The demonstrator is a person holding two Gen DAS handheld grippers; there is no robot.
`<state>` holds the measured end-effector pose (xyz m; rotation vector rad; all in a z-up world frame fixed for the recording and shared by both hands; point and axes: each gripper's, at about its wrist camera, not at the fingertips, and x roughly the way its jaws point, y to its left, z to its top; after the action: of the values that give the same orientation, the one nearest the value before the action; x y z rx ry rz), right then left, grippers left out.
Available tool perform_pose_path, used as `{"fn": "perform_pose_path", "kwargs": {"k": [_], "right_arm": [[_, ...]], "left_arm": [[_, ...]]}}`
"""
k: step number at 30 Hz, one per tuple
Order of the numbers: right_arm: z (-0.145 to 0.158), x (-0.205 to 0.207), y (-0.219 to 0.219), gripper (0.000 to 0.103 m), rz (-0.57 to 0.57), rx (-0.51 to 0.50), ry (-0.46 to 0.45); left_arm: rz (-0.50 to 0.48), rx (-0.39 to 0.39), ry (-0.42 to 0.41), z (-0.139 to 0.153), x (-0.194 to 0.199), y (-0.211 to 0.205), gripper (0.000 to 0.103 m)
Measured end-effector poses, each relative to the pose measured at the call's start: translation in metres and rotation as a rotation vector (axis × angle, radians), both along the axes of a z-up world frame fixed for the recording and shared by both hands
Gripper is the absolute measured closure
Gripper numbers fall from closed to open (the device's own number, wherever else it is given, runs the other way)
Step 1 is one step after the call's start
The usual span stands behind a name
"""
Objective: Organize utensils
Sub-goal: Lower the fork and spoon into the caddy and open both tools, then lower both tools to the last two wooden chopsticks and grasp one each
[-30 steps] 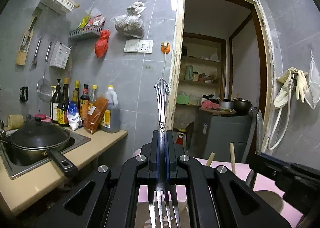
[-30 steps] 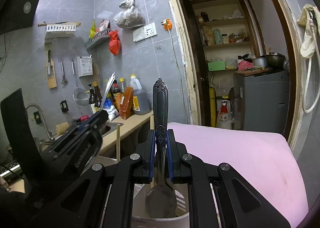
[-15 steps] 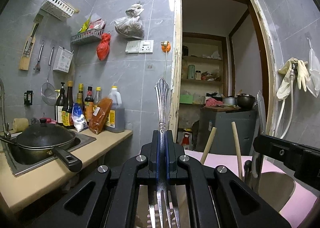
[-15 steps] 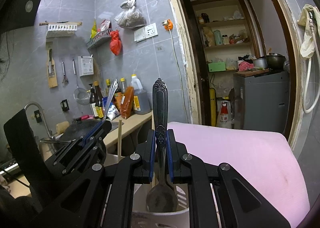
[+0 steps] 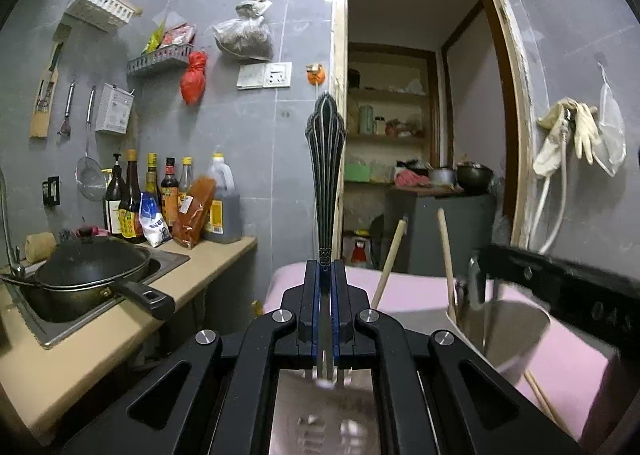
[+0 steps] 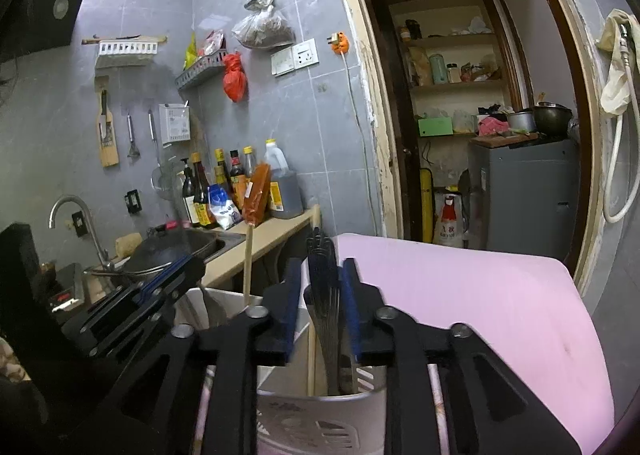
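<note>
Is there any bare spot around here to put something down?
The pink surface right of the white utensil holder looks bare. The counter's front strip is free too; its back is crowded by bottles, and the pan fills the sink.

A small home kitchen: grey tiled wall [image 5: 260, 159], sauce bottles [image 5: 160, 191] on a counter [image 5: 120, 319], a lidded wok [image 5: 88, 267] in the sink (faucet [image 6: 76, 223] beside it), and a pantry doorway [image 5: 412, 135] with shelves.

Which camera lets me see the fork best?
The left wrist view. There the fork stands upright in the shut left gripper, its patterned handle plain against the wall. In the right wrist view that gripper is sideways and the fork cannot be made out.
</note>
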<state>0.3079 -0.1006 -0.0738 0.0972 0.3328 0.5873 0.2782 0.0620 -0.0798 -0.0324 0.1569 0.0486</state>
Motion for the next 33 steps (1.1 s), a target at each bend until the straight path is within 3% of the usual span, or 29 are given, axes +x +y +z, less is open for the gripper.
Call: {"fn": "perform_pose_path", "kwargs": {"k": [3, 5, 7, 8, 11, 15, 18, 21, 25, 33], "right_arm": [[0.005, -0.003, -0.001, 0.080, -0.001, -0.002, -0.002], [0.009, -0.005, -0.002, 0.078, -0.005, 0.003, -0.004], [0.016, -0.008, -0.005, 0.077, -0.016, 0.008, -0.009], [0.018, -0.009, -0.007, 0.074, -0.021, 0.010, -0.010], [0.030, -0.014, -0.015, 0.058, -0.048, 0.020, -0.016], [0.048, -0.025, -0.033, 0.028, -0.098, 0.033, -0.034], [0.062, -0.036, -0.048, 0.016, -0.138, 0.030, -0.055], [0.073, -0.046, -0.065, 0.000, -0.176, 0.027, -0.072], [0.080, -0.059, -0.083, 0.000, -0.221, 0.009, -0.086], [0.069, -0.077, -0.114, 0.000, -0.291, -0.050, -0.054]], "left_arm": [[-0.021, -0.008, 0.052, 0.002, -0.007, 0.001, 0.099], [-0.040, -0.016, 0.079, 0.004, -0.012, 0.001, 0.092], [-0.071, -0.037, 0.106, 0.007, -0.017, 0.001, 0.072], [-0.082, -0.055, 0.117, 0.010, -0.019, 0.002, 0.069], [-0.107, -0.090, 0.141, 0.021, -0.026, 0.002, 0.065], [-0.142, -0.141, 0.171, 0.045, -0.035, 0.004, 0.046], [-0.157, -0.193, 0.189, 0.065, -0.040, 0.005, 0.028], [-0.174, -0.225, 0.207, 0.082, -0.043, 0.004, 0.022], [-0.172, -0.211, 0.193, 0.096, -0.048, -0.005, 0.007], [-0.203, -0.125, 0.203, 0.088, -0.056, -0.035, 0.006]]}}
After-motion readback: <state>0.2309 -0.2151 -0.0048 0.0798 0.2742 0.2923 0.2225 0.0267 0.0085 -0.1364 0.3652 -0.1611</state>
